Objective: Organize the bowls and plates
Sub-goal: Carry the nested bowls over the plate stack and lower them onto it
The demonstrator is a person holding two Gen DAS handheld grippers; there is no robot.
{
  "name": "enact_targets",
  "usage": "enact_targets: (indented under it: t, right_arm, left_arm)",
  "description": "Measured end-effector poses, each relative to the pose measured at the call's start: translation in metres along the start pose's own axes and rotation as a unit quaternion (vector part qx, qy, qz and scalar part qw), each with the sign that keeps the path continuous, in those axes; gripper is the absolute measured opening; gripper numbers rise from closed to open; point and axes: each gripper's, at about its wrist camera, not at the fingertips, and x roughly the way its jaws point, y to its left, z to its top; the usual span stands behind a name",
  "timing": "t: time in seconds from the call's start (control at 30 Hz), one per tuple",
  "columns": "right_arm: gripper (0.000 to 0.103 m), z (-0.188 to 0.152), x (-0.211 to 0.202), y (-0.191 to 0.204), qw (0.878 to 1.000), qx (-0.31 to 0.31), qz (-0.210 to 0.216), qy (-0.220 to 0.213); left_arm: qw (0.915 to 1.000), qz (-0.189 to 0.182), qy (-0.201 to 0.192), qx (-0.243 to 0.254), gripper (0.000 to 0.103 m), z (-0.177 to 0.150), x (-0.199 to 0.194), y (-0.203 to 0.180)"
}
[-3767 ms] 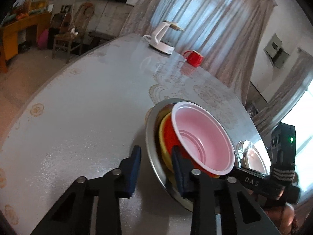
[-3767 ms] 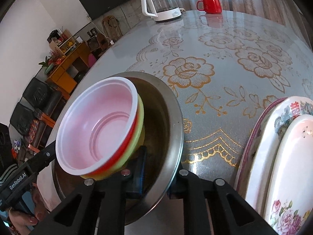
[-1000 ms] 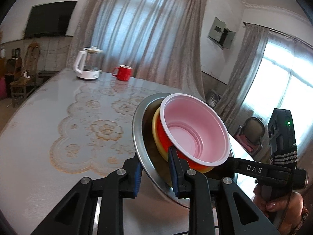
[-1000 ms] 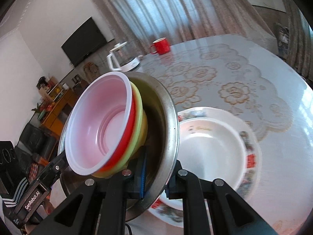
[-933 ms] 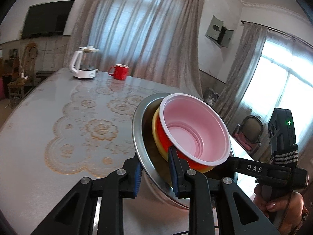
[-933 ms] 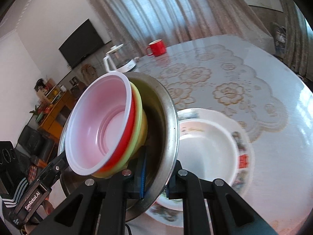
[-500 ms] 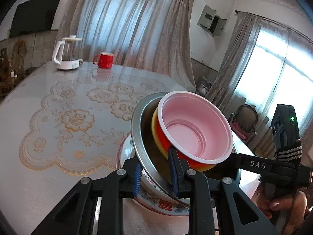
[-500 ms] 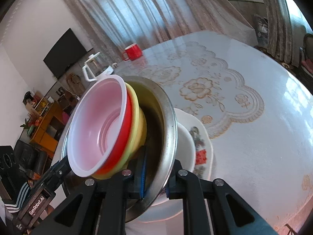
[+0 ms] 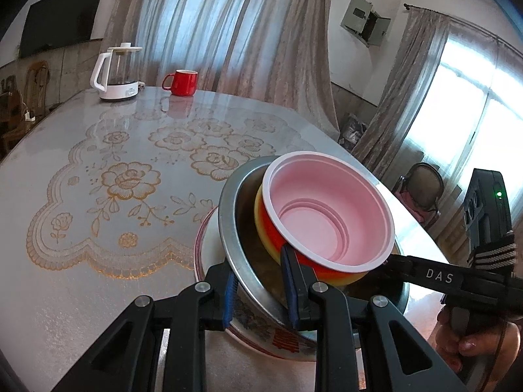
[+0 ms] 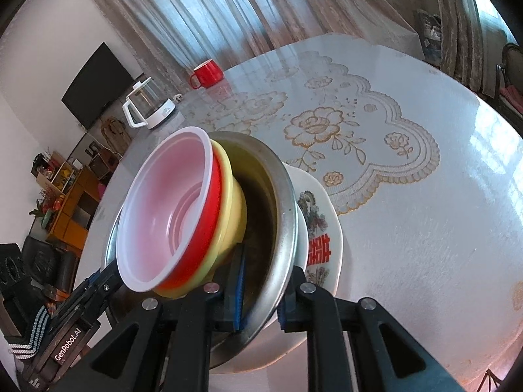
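A steel bowl holds a nested stack: a pink bowl in a red one, in a yellow one. My left gripper is shut on the steel bowl's near rim. My right gripper is shut on the opposite rim. The steel bowl sits low over a white flowered plate, which shows under it in the left wrist view. Whether bowl and plate touch is hidden.
The round table has a glass top over a gold rose lace cloth. A white kettle and a red mug stand at its far side. Chairs and curtains lie beyond the right edge.
Both grippers have carried the steel bowl with its stack over the flowered plate and lowered it. The plate is now almost wholly covered by the bowl.
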Motion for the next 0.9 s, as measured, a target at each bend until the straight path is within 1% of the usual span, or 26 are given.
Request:
enact_targets:
  t: [0.3,0.53,0.8,0.9]
  right_arm:
    - [0.016,0.001,0.007,-0.002,1.0,0.005,-0.016,0.012]
    - [0.017,0.002,0.008,-0.003,1.0,0.008,-0.019,0.014]
    - [0.024,0.002,0.0,-0.006,1.0,0.018,-0.004,0.012]
    - [0.024,0.0,-0.003,-0.004,1.0,0.008,-0.008,0.011]
  left_arm:
    - [0.9998,0.003,0.019,-0.012,0.026,-0.002,0.011,0.003]
    - [0.9995,0.005,0.027,-0.019,0.026,-0.003,0.017,0.005]
    - [0.9993,0.002,0.03,-0.022,0.026,-0.004,0.018,0.007]
    - [0.9993,0.0,0.031,-0.022,0.026,-0.004,0.017,0.006]
